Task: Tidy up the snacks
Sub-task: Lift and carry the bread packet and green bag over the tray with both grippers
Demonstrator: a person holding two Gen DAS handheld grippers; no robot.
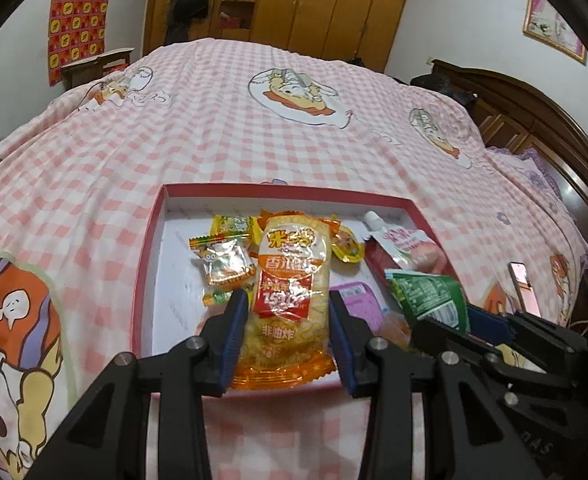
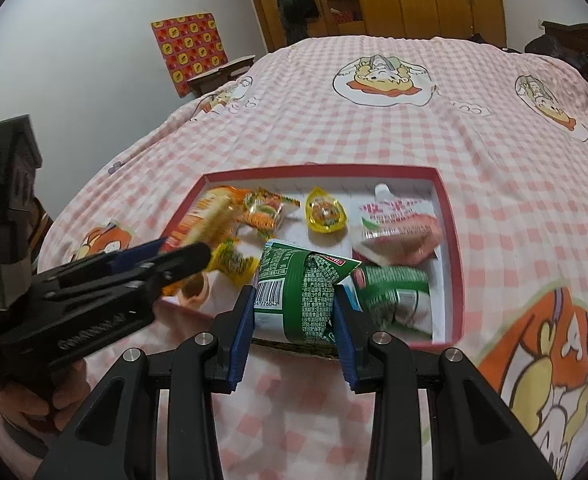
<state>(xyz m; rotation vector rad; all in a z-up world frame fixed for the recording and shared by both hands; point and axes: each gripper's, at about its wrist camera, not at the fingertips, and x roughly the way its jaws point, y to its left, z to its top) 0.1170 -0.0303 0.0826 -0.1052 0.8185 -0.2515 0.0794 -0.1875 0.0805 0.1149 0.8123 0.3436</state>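
Note:
A red-rimmed box (image 1: 150,240) with a white floor lies on the bed and holds several snacks; it also shows in the right wrist view (image 2: 452,248). My left gripper (image 1: 288,320) is shut on a long yellow-orange snack bag (image 1: 290,280), held over the box. My right gripper (image 2: 294,320) is shut on a green packet (image 2: 298,292) at the box's near edge. The right gripper and its green packet (image 1: 426,296) show at the right of the left wrist view. The left gripper (image 2: 174,256) shows at the left of the right wrist view, its bag (image 2: 210,216) blurred.
In the box lie a pink-white spout pouch (image 2: 398,224), a yellow jelly cup (image 2: 326,212), small orange candy packets (image 1: 224,260), a second green packet (image 2: 394,292) and a purple packet (image 1: 358,300). A phone (image 1: 524,284) lies on the pink checked bedspread. The wooden headboard is at the right.

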